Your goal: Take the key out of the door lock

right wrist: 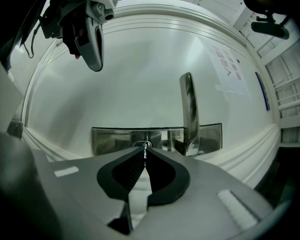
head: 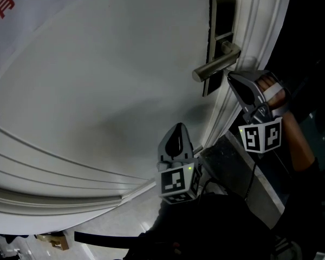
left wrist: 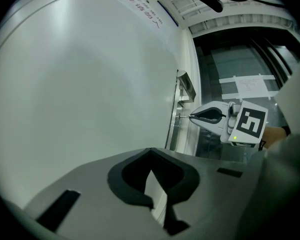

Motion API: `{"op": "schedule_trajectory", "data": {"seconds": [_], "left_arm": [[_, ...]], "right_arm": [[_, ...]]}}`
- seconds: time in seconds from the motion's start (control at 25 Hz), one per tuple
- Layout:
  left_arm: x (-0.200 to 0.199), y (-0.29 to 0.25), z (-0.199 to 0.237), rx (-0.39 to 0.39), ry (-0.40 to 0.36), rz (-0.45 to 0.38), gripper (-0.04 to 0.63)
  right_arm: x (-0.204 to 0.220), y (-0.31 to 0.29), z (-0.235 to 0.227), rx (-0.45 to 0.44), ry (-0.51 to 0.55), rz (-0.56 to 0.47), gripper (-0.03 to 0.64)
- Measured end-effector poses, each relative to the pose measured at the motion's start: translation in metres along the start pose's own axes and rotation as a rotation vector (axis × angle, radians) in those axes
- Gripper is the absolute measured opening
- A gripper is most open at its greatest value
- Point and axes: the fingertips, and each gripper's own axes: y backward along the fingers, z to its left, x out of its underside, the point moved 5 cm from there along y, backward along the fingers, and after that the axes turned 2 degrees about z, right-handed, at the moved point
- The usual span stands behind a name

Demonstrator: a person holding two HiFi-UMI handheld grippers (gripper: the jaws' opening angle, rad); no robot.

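I am counting two claws, one key, one lock plate, one lever handle and one door; the right gripper (right wrist: 145,151) is pinching the key (right wrist: 145,154) at its very tips, the black ribbed pads (right wrist: 125,171) pressing together on a thin, bright, toothed sliver of metal; that sliver is running straight ahead of the tips into the round keyhole of the lock plate (right wrist: 110,140), so the key is sitting in the lock; the plate is a long rectangle of brushed metal, lying flat just beyond the jaws; the single lever handle (right wrist: 187,109), smooth and satin grey, is standing up just to the right of the tips; a hand (head: 273,91) is wrapping the right gripper's grey shell behind its marker cube (head: 260,136).

The left gripper (left wrist: 151,149) is hanging well back from the lock, its jaws meeting at the tips on nothing; ahead of it and to its right I am seeing the right gripper at the plate; the white door (head: 97,91) is spreading plain and matte before both claws, with moulded ridges along its edge.
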Motion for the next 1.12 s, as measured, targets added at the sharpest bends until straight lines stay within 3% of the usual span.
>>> {"op": "schedule_trajectory", "data": {"seconds": [1.12], "left_arm": [[0.0028, -0.0016, -0.0043, 0.002, 0.026, 0.007, 0.0]], "right_arm": [[0.0002, 0.0015, 0.0005, 0.003, 0.014, -0.004, 0.012]]}}
